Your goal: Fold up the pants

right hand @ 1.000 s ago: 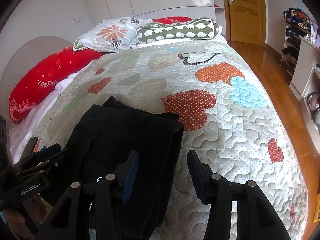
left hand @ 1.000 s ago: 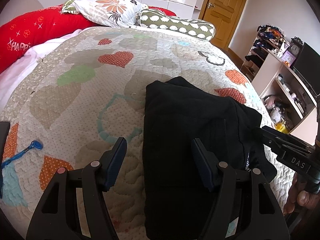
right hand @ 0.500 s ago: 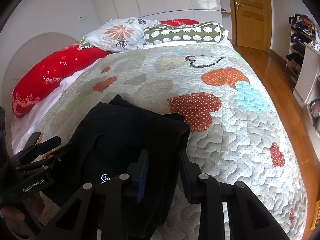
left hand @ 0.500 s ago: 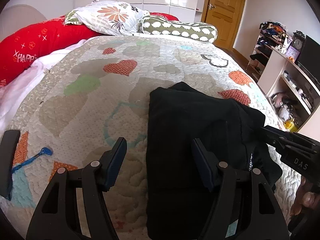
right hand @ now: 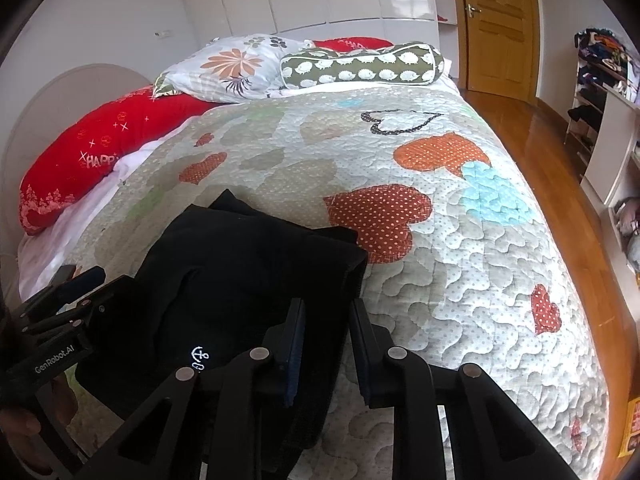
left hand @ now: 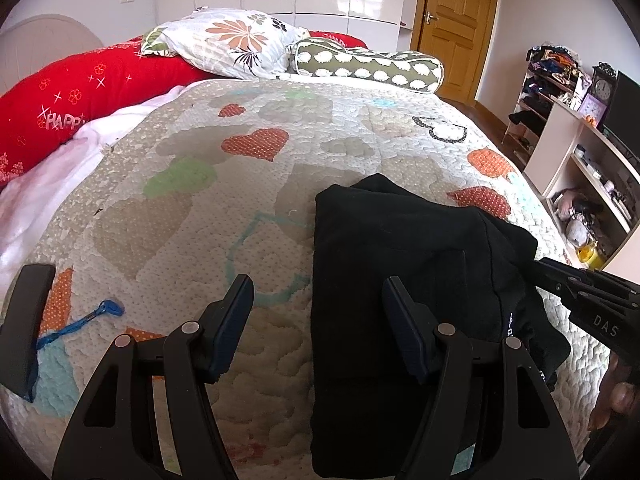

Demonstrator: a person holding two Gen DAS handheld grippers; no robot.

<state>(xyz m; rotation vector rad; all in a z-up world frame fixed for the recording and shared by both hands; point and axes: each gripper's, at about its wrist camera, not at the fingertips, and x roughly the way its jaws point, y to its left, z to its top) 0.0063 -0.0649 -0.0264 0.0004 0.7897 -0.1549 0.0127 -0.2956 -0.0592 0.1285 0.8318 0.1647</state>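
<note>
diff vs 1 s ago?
Right gripper fingers have just been closing around the right edge of the black pants, which sits between them; a full pinch cannot be confirmed. Left gripper stayed wide open over the pants' left edge. The pants and quilt lie unchanged.

left gripper [left hand: 318, 316] jaws spread wide, nothing pinched, pointing toward 12 o'clock and pitched down; it shows again at 8 o'clock in the right wrist view [right hand: 76, 284]. right gripper [right hand: 326, 340] jaws have just been closing, now a narrow gap with the black pants [right hand: 240, 280] edge between the pads, pads pressing the fabric. from the left wrist view it sits at 4 o'clock [left hand: 560, 280], with the fingers [left hand: 618, 396] of the holding hand below it
</note>
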